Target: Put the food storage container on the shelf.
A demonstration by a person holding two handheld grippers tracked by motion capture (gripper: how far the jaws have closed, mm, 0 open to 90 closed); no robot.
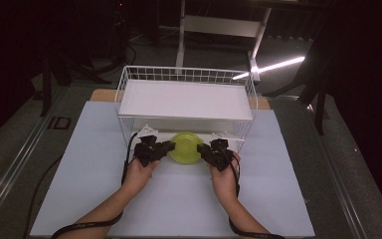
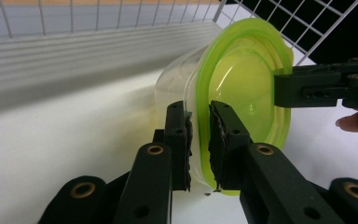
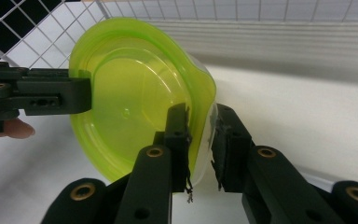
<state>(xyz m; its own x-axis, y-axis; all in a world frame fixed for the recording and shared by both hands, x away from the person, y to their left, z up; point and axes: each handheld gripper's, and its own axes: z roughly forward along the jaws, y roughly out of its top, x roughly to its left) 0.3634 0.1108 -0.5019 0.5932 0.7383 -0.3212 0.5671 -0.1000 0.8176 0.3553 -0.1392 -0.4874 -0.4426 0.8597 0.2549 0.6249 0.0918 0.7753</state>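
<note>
Because the container (image 1: 185, 147) is round and carried on its edge between two hands, we pinch its green lid rim from both sides, which keeps it from rolling or tipping. Starting at the left, our left gripper (image 2: 199, 140) has its jaws nearly together, clamped on the rim where the green lid (image 2: 242, 88) meets the clear tub. In the middle, the container sits at the front edge of the wire rack (image 1: 124, 94), at the mouth of its lower shelf, just above the white table (image 1: 79, 199). On the right, our right gripper (image 3: 200, 140) also grips the rim with narrow jaws, mirroring the first so the load stays balanced as we guide it
</note>
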